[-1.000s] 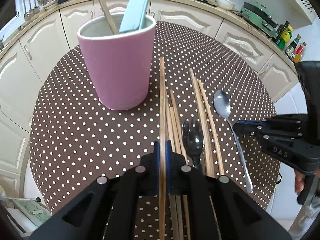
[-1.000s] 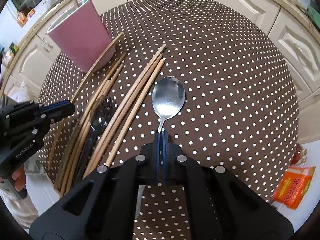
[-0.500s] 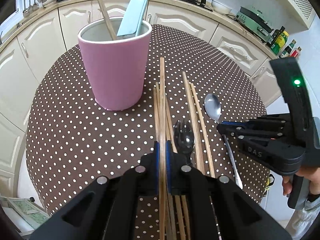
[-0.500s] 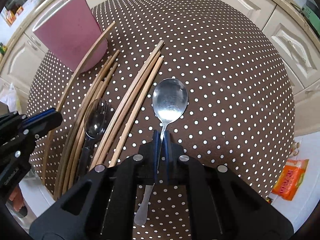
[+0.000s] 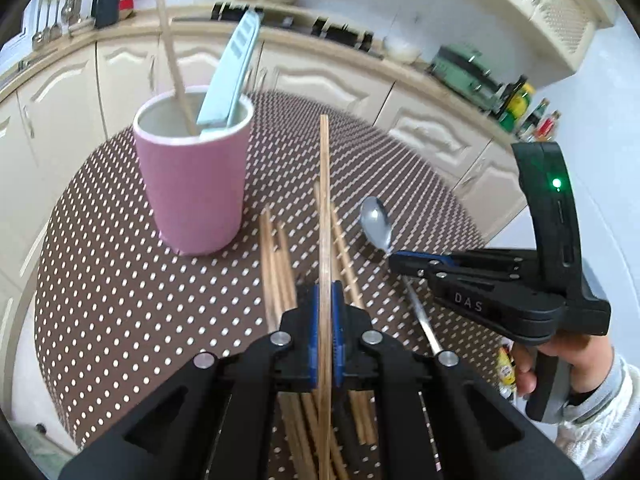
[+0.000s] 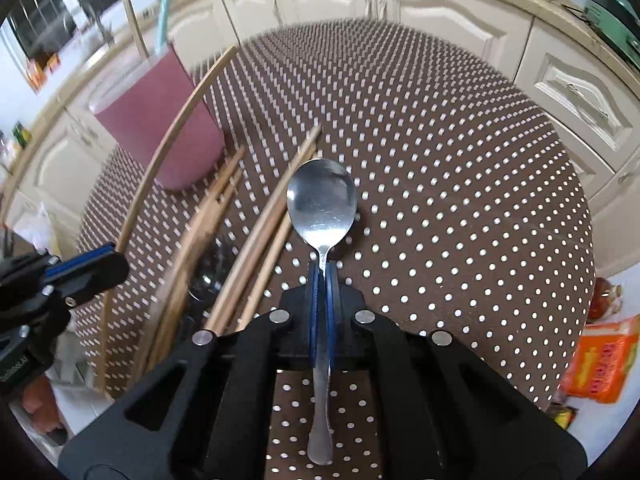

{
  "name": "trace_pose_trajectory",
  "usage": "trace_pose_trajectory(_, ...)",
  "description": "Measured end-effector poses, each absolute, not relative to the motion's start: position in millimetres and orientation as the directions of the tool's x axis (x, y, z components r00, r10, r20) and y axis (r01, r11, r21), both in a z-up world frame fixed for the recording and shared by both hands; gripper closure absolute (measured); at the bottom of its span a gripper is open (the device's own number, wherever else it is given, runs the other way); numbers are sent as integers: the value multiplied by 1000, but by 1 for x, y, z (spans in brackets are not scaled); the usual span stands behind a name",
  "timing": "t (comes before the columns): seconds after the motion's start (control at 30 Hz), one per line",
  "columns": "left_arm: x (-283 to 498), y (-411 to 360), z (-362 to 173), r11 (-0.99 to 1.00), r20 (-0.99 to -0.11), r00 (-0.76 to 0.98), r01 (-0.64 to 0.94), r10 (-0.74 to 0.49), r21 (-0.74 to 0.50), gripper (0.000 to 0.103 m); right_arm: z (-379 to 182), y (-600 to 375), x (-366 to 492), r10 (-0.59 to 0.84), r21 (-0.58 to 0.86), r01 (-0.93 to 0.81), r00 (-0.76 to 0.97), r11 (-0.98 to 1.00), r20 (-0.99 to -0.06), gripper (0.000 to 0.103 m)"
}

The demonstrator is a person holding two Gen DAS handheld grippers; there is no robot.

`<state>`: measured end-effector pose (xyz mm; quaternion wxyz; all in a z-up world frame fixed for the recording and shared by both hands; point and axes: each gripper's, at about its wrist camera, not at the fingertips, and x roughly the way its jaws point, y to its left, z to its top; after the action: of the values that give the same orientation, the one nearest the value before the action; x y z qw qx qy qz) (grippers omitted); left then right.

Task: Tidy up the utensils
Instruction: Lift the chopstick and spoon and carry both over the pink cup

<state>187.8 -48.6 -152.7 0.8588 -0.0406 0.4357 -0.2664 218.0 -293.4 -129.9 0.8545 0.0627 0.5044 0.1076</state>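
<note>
My left gripper [image 5: 325, 292] is shut on a long wooden chopstick [image 5: 325, 200], whose tip hangs above the table, right of the pink cup [image 5: 196, 192]. In the cup stand a light blue spatula [image 5: 230, 76] and a wooden stick [image 5: 172, 52]. My right gripper [image 6: 324, 270] is shut on the neck of a metal spoon [image 6: 322, 200], held just over the cloth. Several more chopsticks [image 6: 260, 232] and a dark fork [image 6: 208, 268] lie between the two grippers. The right wrist view shows the cup [image 6: 160, 120] at upper left, the lifted chopstick [image 6: 172, 140] crossing it.
The round table [image 6: 440, 160] has a brown cloth with white dots. Cream kitchen cabinets [image 5: 332, 84] curve around behind it. Bottles [image 5: 520, 108] stand on the counter at right. An orange packet [image 6: 600, 364] lies below the table's right edge. A hand [image 5: 560, 360] holds the right gripper.
Both grippers have risen and tipped up. The chopstick has come off the pile in the left gripper. The spoon has lifted off the cloth in the right gripper.
</note>
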Motion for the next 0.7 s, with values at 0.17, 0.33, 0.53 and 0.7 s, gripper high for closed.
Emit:
trace_pose_trajectory(0.17, 179, -44, -137, 825, -630, 542, 451, -556, -340, 97, -100, -299, 200, 322, 282, -158, 554, 946, -768, 99)
trace_pose_trajectory(0.33, 168, -37, -123, 815, -527, 623, 469, -578, -339, 97, -68, -300, 189, 406, 353, -213, 604, 911, -685, 99)
trace_pose_trajectory(0.53, 160, -21, -101, 823, -376, 735, 468, -564, -321, 97, -31, -295, 190, 465, 381, -282, 672, 880, -576, 99)
trace_pose_trajectory(0.7, 168, -3, -78, 854, -243, 832, 422, -498, -305, 97, -6, -272, 210, 483, 366, -330, 718, 870, -501, 99)
